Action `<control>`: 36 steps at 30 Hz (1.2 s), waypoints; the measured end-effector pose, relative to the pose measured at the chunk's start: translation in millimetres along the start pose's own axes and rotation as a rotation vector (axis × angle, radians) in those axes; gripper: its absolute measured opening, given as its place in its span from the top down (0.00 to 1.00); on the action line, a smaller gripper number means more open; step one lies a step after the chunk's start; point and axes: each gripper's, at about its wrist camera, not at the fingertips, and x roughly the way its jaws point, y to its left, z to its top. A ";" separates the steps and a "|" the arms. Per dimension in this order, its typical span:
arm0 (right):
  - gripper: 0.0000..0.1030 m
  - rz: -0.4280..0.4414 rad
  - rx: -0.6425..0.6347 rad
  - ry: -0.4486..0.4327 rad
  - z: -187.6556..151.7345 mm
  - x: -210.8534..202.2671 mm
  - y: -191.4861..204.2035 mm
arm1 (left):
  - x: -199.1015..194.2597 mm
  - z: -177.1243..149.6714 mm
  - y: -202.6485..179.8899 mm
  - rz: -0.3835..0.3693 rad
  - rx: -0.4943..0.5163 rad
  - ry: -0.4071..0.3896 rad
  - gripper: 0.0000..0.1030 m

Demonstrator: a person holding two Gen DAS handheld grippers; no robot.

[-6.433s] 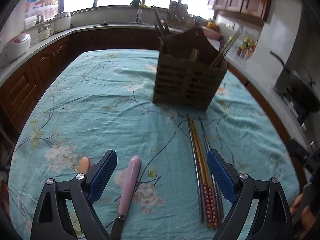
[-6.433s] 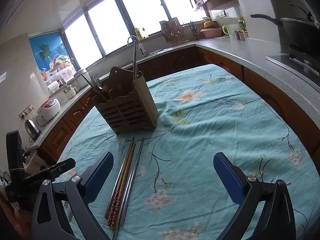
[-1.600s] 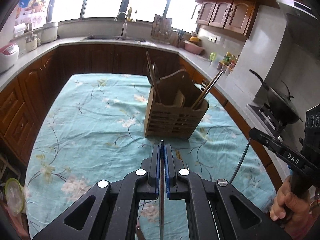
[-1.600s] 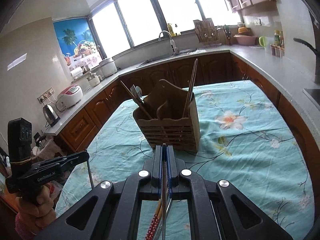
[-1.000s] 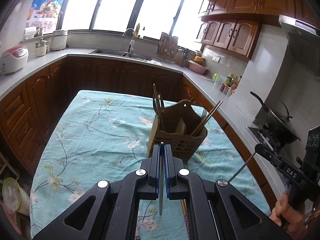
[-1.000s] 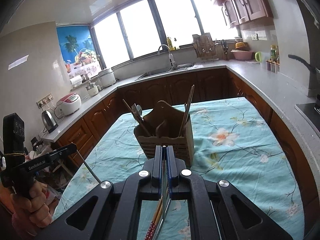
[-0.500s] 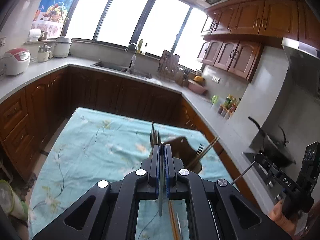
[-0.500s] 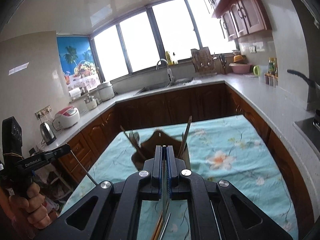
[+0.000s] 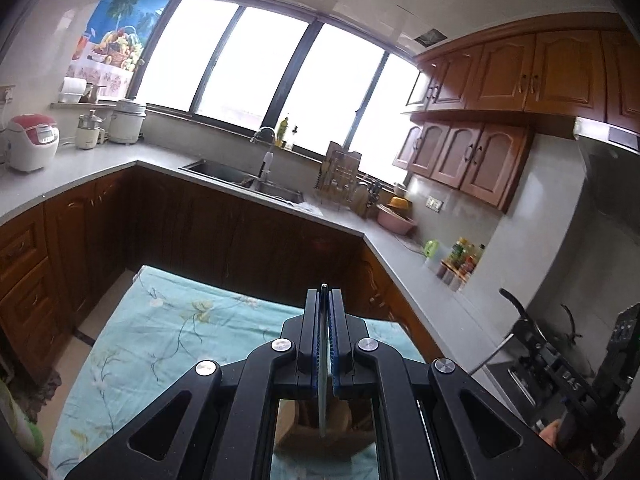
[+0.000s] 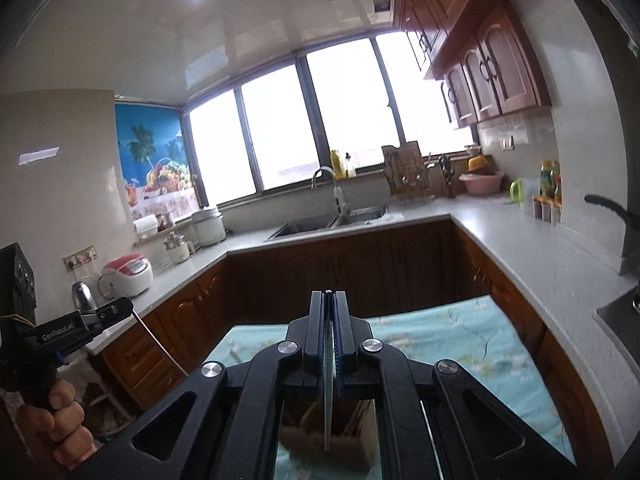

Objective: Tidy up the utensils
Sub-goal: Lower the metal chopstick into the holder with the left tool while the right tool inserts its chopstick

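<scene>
Both grippers are seen lifted higher than a moment earlier. A metal chopstick (image 9: 322, 392) is pinched by the left gripper (image 9: 324, 304), another chopstick (image 10: 328, 400) by the right gripper (image 10: 328, 306), above the wooden caddy (image 10: 352, 440), now mostly hidden beneath.

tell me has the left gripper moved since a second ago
Yes. The left gripper, shut on a metal chopstick, has risen: the wooden utensil holder dropped from mid-frame to beneath it.
</scene>
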 end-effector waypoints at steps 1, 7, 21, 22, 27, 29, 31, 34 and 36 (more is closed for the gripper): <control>0.96 -0.004 -0.006 -0.006 1.9 3.9 0.5 | 4.8 -2.9 0.5 0.004 -0.003 -0.004 0.98; 0.96 -0.029 -0.054 -0.019 -2.6 27.0 3.2 | 48.0 -28.4 9.2 0.023 -0.047 0.001 0.98; 0.96 -0.036 0.007 0.127 -67.2 69.4 -24.0 | 124.5 -68.3 21.5 0.070 -0.036 0.139 0.97; 0.96 -0.039 0.010 0.136 -71.4 71.2 -25.7 | 129.3 -69.5 20.5 0.067 -0.027 0.145 0.97; 0.96 -0.040 0.030 0.144 -76.0 72.6 -31.7 | 126.0 -66.0 17.2 0.065 -0.005 0.147 0.97; 0.96 -0.039 0.031 0.148 -74.9 73.4 -32.3 | 126.2 -64.3 19.6 0.063 -0.010 0.151 0.97; 0.96 -0.037 0.032 0.149 -73.7 73.3 -32.4 | 127.1 -62.7 21.0 0.055 -0.014 0.156 0.97; 0.96 -0.036 0.039 0.152 -73.5 73.5 -31.9 | 125.0 -62.4 22.5 0.058 -0.007 0.161 0.97; 0.96 -0.036 0.042 0.153 -73.9 73.4 -32.6 | 125.5 -64.4 23.8 0.057 -0.005 0.172 0.97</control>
